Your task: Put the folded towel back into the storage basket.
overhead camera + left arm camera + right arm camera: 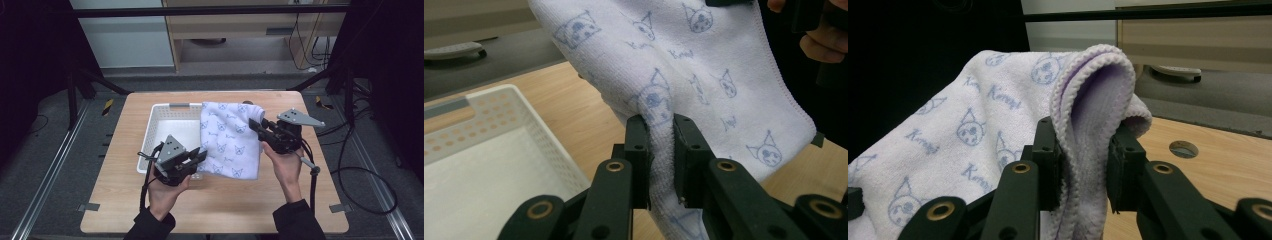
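- High view showed the towel [231,140], white with small blue cat faces, stretched between the two grippers and hanging over the right edge of the white perforated basket [170,125], partly above the wooden table [220,205].
- Left gripper [201,155] pinched the towel's near lower edge; in the left gripper view a fold of cloth [661,150] sat squeezed between the jaws, which were closed on it.
- Right gripper [256,126] held the far upper corner; in the right gripper view a doubled, stitched hem [1088,145] bulged up between its jaws, clamped firmly.
- Each tool rested in one of the person's hands, the left hand [167,187] and the right hand [287,165], dark sleeves at the table's near edge.
- My worry was the left grip: it caught only a thin fold near the edge, so a sharp pull apart could have dragged the cloth free.
- If that side dropped, the towel would likely have slumped half into the basket, half onto the table.
- Loose cloth could also have snagged the basket rim and tugged it sideways.
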Demonstrator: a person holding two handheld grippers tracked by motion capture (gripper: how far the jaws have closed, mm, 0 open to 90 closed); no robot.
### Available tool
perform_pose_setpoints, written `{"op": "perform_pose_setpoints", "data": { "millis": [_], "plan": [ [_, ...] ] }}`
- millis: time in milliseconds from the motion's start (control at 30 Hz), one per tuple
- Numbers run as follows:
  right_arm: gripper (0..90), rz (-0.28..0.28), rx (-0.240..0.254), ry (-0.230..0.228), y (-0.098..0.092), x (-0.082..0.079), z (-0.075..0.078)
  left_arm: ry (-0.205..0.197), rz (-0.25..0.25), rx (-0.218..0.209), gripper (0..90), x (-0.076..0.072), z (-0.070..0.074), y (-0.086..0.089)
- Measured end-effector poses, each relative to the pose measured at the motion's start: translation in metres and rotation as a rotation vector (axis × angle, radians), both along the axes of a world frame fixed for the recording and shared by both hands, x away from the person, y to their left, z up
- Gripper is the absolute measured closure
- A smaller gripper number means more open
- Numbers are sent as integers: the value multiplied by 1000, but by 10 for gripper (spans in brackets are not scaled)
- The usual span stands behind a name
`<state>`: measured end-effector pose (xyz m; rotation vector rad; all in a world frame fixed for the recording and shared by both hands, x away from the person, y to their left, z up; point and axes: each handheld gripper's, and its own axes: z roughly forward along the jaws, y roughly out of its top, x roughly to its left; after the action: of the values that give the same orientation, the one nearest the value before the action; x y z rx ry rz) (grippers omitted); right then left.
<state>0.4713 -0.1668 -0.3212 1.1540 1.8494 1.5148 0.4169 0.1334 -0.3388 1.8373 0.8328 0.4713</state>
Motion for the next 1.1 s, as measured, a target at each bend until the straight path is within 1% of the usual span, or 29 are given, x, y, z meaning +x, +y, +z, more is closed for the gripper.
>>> {"op": "perform_pose_setpoints", "data": {
  "millis": [33,67,100,133,267,300,333,400,467,500,533,567,600,633,733,767,800,900,1100],
  "plan": [
    [706,3,-6,-1,7,2,2,-5,3,-2,781,0,0,5],
    [706,3,-6,-1,7,2,2,-5,3,-2,781,0,0,5],
    [706,5,-9,0,10,2,3,-5,9,-6,781,0,0,8],
    [706,9,-17,5,18,5,4,1,15,-18,780,0,-1,14],
    [706,22,-29,7,31,8,6,0,30,-24,780,1,-4,26],
    [706,22,-29,7,31,8,6,0,30,-24,780,1,-4,26],
    [706,32,-34,5,38,10,8,3,38,-35,780,2,-4,33],
    [706,39,-40,7,45,12,10,4,46,-43,780,2,-4,39],
    [705,45,-40,9,50,15,12,2,55,-46,780,2,-4,44],
    [705,49,-42,9,53,16,12,2,55,-46,780,2,-4,44],
    [705,52,-42,10,58,17,13,0,65,-55,780,2,-5,49],
    [705,52,-42,10,58,17,13,0,65,-55,780,2,-5,49],
    [704,59,-48,9,64,20,13,0,68,-56,780,2,-5,53],
    [704,59,-48,9,64,20,13,0,72,-61,780,2,-5,56],
    [703,74,-39,18,76,25,13,0,89,-72,780,2,-7,67],
    [703,74,-39,18,76,25,13,0,89,-72,780,2,-7,67],
    [703,78,-42,19,82,27,14,-2,98,-73,780,3,-6,72],
    [703,81,-49,14,90,29,15,-10,114,-76,780,3,-5,79],
    [703,96,-53,10,103,36,19,-12,138,-85,780,6,-5,88]
  ]
}}
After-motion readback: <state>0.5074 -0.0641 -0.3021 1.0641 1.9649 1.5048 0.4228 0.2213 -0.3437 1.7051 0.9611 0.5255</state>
